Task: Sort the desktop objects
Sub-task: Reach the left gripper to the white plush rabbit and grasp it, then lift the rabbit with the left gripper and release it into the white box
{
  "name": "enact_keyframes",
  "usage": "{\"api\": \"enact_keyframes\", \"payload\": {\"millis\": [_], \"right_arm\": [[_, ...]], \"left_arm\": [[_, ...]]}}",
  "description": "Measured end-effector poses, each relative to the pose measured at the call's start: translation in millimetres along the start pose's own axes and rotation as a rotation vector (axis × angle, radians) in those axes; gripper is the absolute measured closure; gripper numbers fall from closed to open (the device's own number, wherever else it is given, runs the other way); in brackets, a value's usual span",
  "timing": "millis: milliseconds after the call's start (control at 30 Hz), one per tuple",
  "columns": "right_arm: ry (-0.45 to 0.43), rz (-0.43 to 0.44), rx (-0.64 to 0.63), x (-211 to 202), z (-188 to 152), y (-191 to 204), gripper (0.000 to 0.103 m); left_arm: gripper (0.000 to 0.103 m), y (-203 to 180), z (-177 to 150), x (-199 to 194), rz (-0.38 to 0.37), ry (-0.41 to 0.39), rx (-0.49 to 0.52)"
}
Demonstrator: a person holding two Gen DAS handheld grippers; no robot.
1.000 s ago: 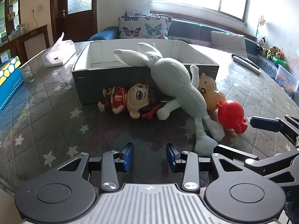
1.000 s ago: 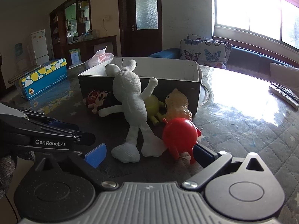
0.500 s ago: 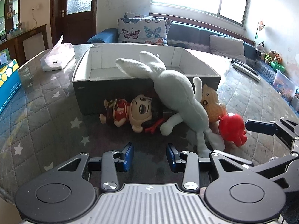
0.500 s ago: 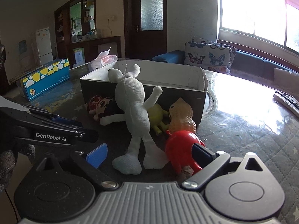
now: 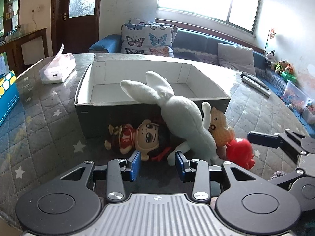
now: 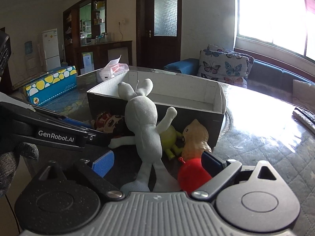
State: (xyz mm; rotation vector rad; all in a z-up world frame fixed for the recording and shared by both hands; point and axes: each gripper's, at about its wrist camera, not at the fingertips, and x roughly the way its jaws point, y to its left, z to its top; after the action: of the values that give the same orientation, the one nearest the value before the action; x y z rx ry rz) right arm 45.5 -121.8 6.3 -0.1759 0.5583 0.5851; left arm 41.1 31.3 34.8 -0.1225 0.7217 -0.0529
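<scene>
A dark cardboard box with a white inside stands open on the quilted table. Leaning on its near wall is a pale plush rabbit. Beside it lie a doll in red, a peanut-shaped toy, a yellow-green toy and a red toy. My left gripper is open, its tips just short of the doll's head. My right gripper is open wide, around the rabbit's legs and the red toy.
A tissue pack and a blue spotted carton lie left of the box. Remote controls lie at the far right. A sofa with butterfly cushions stands behind the table.
Both grippers have moved forward toward the toys. The red toy now sits between the right gripper's fingers. Both stayed open.
</scene>
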Motion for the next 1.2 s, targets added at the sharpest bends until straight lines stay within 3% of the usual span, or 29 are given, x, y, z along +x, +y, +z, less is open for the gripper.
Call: {"api": "enact_keyframes", "payload": {"millis": [267, 500, 700, 967, 1033, 1200], "right_arm": [[-0.004, 0.022, -0.032, 8.8, 11.8, 6.4, 0.011], [0.025, 0.053, -0.046, 25.1, 18.2, 8.4, 0.020], [0.043, 0.074, -0.041, 33.6, 17.3, 7.6, 0.035], [0.061, 0.089, -0.025, 38.8, 15.5, 3.7, 0.057], [0.059, 0.084, -0.029, 38.8, 15.0, 4.3, 0.066], [0.043, 0.076, -0.034, 32.3, 15.7, 5.1, 0.074]], "left_arm": [[0.062, 0.4, 19.5, -3.9, -0.056, -0.034, -0.013], [0.062, 2.0, 35.0, 4.3, -0.114, -0.013, -0.048], [0.062, 2.4, 46.5, 16.8, -0.139, 0.005, -0.068], [0.062, 18.9, 55.1, 36.0, -0.215, 0.072, -0.180], [0.064, 22.9, 56.7, 37.8, -0.237, 0.076, -0.209], [0.071, 32.2, 55.6, 36.5, -0.276, 0.058, -0.240]]}}
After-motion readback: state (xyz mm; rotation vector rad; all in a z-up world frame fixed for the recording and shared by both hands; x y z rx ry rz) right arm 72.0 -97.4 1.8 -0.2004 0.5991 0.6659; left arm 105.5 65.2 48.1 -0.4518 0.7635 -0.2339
